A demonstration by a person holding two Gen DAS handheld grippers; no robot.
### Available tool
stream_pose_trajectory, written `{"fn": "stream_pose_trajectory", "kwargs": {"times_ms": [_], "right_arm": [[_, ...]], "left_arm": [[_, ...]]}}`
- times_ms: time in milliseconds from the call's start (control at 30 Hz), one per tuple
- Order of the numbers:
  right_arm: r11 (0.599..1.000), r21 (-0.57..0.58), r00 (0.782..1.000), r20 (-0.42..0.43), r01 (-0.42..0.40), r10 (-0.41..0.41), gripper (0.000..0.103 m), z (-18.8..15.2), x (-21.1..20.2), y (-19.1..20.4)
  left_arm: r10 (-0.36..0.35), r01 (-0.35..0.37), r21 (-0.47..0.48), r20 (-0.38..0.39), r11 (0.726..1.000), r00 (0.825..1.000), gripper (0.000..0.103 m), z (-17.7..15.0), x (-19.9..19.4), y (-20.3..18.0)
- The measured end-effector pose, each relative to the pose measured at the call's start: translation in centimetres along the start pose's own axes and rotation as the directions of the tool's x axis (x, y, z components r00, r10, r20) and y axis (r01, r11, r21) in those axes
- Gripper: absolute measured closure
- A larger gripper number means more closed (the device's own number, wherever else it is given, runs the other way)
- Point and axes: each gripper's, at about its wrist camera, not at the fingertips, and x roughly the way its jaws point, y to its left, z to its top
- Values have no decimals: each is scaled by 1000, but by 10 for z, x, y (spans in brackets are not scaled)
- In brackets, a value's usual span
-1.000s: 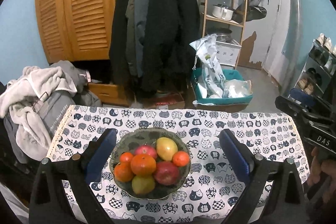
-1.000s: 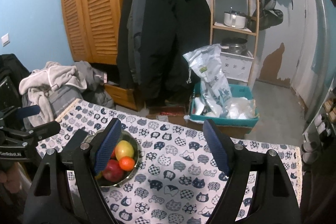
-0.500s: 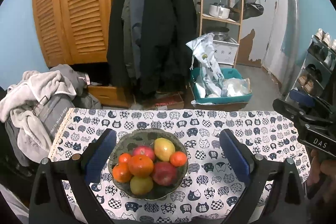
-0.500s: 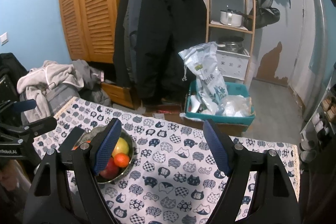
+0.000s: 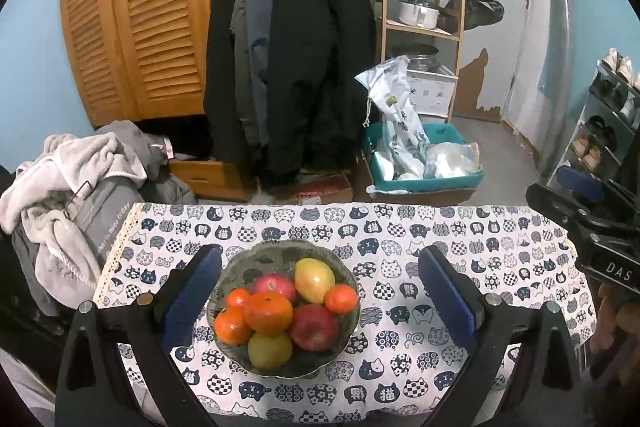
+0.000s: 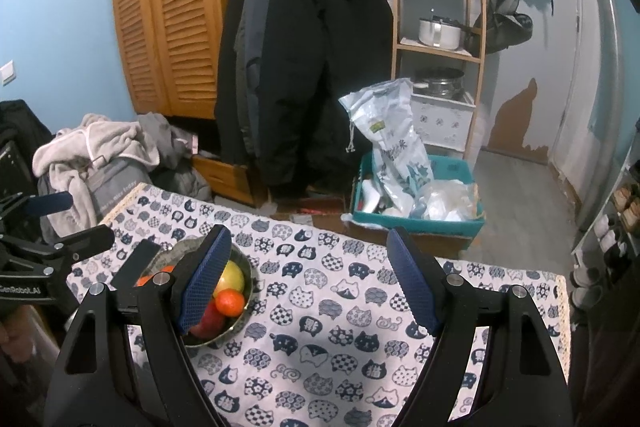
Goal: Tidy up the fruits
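In the right wrist view, the near-left blue pad (image 6: 206, 279) hides much of the fruit bowl (image 6: 244, 301). At the far right, the shoe rack (image 5: 612, 115) runs off the left wrist view's edge; its shoes are too small to tell apart.

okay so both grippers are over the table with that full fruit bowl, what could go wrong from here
1. The fruit is heaped in the bowl; pulling the large orange from the middle could send a small orange rolling out onto the tablecloth.
2. The left gripper is open astride the bowl, so closing could catch the rim instead of one fruit.
3. The right gripper is open close beside the bowl; the two could collide if both reach in.
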Motion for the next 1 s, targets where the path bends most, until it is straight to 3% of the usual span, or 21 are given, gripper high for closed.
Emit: {"fn": "stream_pose_trajectory", "kwargs": {"times_ms": [1000], "right_arm": [[1000, -5, 1000, 1, 21, -21, 24, -3, -2, -9]], "left_arm": [[32, -32, 27, -2, 999, 999, 1, -1, 2, -13]]}}
